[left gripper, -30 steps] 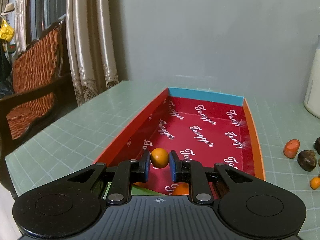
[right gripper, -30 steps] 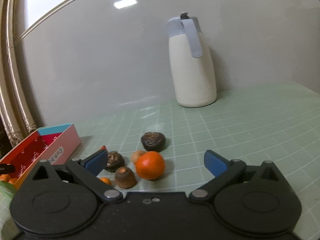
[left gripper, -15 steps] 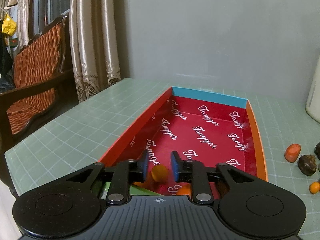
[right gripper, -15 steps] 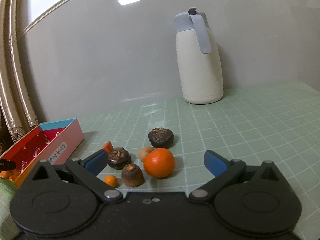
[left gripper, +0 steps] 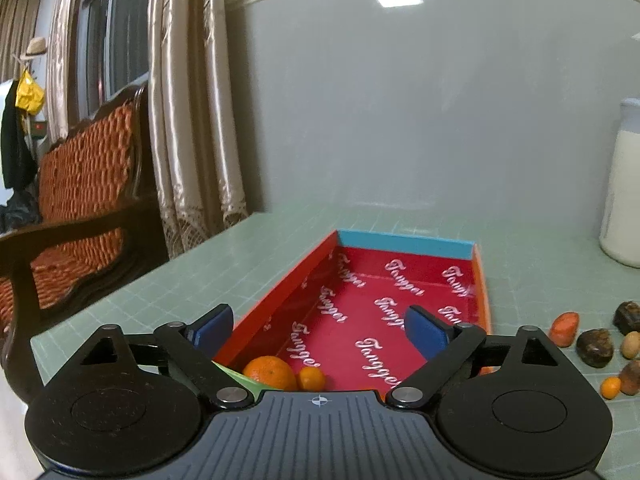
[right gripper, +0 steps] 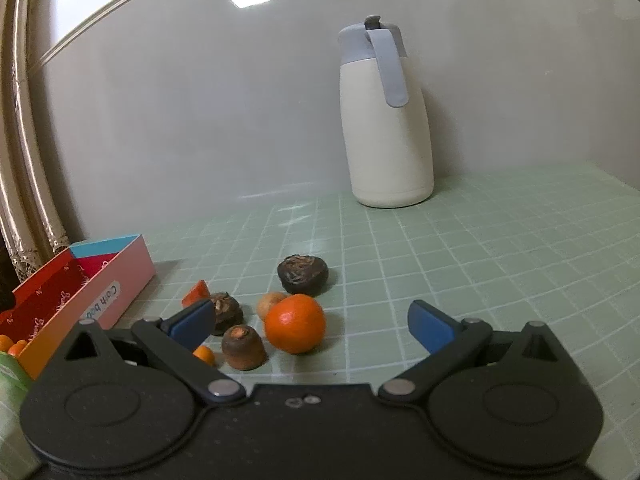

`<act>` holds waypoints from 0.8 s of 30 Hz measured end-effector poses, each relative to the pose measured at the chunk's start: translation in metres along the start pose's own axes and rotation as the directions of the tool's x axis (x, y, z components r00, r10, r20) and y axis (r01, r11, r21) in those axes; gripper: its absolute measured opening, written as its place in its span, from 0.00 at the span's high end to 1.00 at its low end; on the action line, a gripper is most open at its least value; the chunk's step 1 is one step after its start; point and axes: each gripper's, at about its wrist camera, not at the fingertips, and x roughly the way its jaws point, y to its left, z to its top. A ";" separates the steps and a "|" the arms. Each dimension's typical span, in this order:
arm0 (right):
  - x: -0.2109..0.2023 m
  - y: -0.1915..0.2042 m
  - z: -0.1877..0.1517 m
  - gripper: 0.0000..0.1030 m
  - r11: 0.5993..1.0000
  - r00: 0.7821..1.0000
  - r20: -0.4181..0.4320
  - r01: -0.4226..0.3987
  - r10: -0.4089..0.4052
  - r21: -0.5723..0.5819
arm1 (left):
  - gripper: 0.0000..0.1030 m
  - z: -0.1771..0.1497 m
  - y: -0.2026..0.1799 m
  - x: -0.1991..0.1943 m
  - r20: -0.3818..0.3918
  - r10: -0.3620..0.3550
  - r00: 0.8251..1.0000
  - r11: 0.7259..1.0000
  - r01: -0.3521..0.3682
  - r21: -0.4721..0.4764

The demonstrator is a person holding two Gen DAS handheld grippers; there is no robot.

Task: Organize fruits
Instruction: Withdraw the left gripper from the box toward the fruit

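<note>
A long red box [left gripper: 400, 276] printed with white script lies on the green grid mat; its pink outer side [right gripper: 116, 284] shows in the right wrist view. At its near end rest a mandarin [left gripper: 269, 372] and a small orange kumquat [left gripper: 311, 378]. My left gripper [left gripper: 318, 330] hangs above that end, its jaws opening wide with nothing between them. To the box's right lies a fruit cluster: a big mandarin [right gripper: 295, 323], several dark brown fruits [right gripper: 303, 274], a red-orange piece [right gripper: 197, 293] and a tiny kumquat [right gripper: 205, 355]. My right gripper [right gripper: 312, 326] stands open just short of the big mandarin.
A cream jug with a grey lid [right gripper: 386, 132] stands by the back wall at the right. Beyond the table's left edge are a wooden chair with orange upholstery [left gripper: 76, 204] and curtains [left gripper: 192, 120]. A green object [right gripper: 10, 372] sits at the box's near corner.
The left gripper let go of the small orange fruit, which dropped into the box beside the mandarin; its jaws spread wide and it lifted back. The right view shifted slightly; its jaws stayed open.
</note>
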 end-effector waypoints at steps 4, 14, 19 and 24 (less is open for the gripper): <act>-0.002 -0.001 -0.001 0.00 1.000 1.000 -0.008 -0.010 0.010 -0.021 | 0.09 -0.001 -0.006 -0.011 0.029 -0.012 1.000 1.000 0.011 0.022; -0.004 -0.008 0.001 0.05 1.000 1.000 -0.019 -0.022 0.022 -0.008 | 0.05 -0.012 -0.018 -0.037 0.055 -0.042 0.998 0.997 0.038 0.071; 0.001 -0.006 0.003 0.17 0.999 0.999 -0.037 -0.035 0.035 0.004 | 0.03 -0.021 -0.020 -0.048 0.042 -0.059 0.997 0.994 0.054 0.093; 0.012 -0.005 0.005 0.19 0.999 0.997 -0.071 -0.038 0.041 0.032 | 0.00 -0.030 -0.017 -0.059 0.034 -0.062 0.997 0.992 0.058 0.108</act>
